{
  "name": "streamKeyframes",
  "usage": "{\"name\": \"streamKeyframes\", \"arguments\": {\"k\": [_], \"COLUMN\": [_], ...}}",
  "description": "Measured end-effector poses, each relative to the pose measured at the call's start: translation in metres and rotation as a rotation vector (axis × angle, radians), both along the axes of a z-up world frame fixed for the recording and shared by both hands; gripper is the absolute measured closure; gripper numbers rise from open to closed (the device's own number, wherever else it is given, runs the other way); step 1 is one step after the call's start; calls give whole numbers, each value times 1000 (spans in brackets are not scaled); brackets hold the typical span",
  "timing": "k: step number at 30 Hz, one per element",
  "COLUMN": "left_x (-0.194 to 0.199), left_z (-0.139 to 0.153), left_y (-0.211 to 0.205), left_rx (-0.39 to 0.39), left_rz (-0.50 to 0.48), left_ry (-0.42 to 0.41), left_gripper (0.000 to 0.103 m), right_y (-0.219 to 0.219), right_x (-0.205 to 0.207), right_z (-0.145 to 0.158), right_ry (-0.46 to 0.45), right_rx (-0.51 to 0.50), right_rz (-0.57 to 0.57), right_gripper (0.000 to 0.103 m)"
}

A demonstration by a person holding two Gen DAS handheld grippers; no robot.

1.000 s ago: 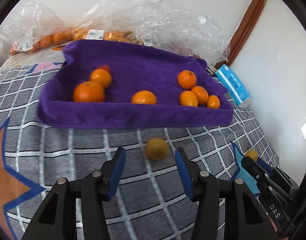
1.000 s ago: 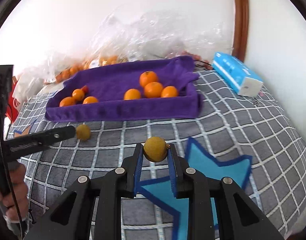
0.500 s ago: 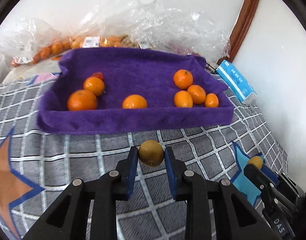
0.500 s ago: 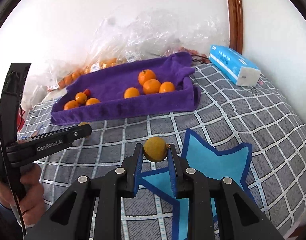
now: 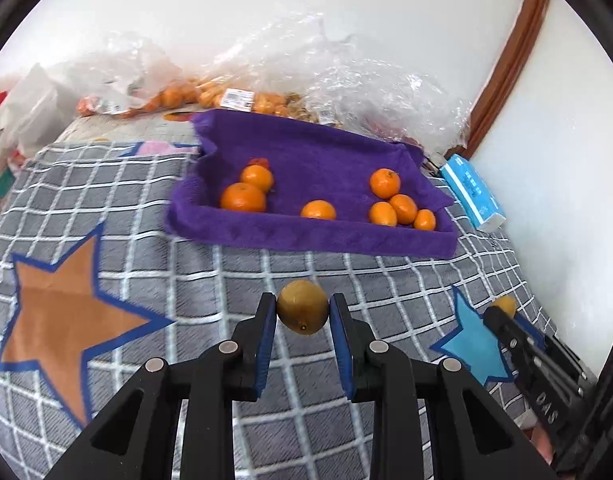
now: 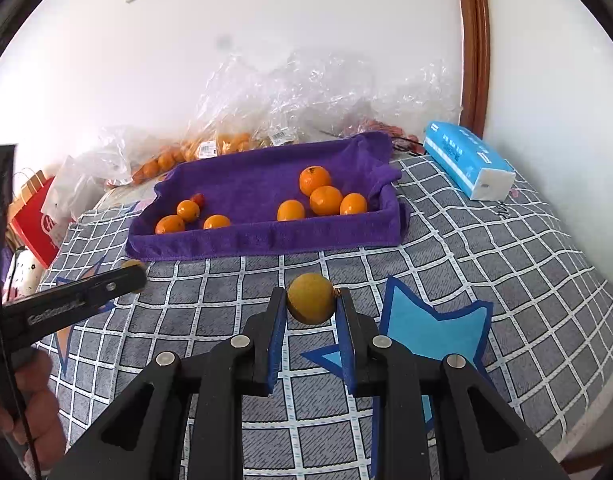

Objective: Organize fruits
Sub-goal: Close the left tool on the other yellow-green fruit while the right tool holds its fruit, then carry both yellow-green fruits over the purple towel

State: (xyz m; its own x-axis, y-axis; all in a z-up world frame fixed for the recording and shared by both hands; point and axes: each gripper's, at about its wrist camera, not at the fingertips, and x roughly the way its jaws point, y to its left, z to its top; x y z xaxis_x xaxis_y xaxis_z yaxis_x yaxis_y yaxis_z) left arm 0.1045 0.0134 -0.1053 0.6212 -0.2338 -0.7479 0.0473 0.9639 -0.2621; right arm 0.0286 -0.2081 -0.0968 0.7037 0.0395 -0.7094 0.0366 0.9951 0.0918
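Left gripper [image 5: 303,312] and right gripper [image 6: 311,300] each clamped on a yellowish fruit [image 5: 302,306], now lifted over open checked blanket [image 5: 210,276] below the purple-towel tray's near rim [image 5: 306,236].

Grey checked bedspread [image 6: 486,248] under purple towel-lined tray [image 6: 266,240], tissue pack [image 6: 466,158], plastic bags [image 6: 306,100]

Left gripper [image 5: 302,312], lower centre of frame, blue pads clamped on a dull yellow-brown fruit [image 5: 302,306] above a grey checked cloth [image 5: 186,280]. Centre: purple towel-lined tray [image 5: 306,240] holding orange fruits [image 5: 243,197], three toward its left and four at right. Lower left: orange star patch [image 5: 62,320]. Right edge: right gripper [image 5: 502,314] with a second yellowish fruit [image 5: 505,305] at its tip; blue tissue pack [image 5: 472,192] upper right.
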Motion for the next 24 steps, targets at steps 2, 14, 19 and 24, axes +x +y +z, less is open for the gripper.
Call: {"name": "streamKeyframes", "arguments": {"k": [2,14,19,24], "left_x": [-5,-7,2,18], "left_z": [3,34,47,55], "left_y": [7,48,53,53], "left_rx": [13,-1,27,31], "left_rz": [17,43,-2,-71], "left_ry": [-4,-41,-68,-78], "left_gripper": [77,77,77,77], "right_y": [3,10,14,14], "right_x": [1,13,20,27], "right_z": [3,36,51,59], "right_ry": [6,0,-25,-32], "right_rx": [5,61,93,109], "right_rz": [-4,-46,-56,-109], "right_gripper": [79,79,79,79]}}
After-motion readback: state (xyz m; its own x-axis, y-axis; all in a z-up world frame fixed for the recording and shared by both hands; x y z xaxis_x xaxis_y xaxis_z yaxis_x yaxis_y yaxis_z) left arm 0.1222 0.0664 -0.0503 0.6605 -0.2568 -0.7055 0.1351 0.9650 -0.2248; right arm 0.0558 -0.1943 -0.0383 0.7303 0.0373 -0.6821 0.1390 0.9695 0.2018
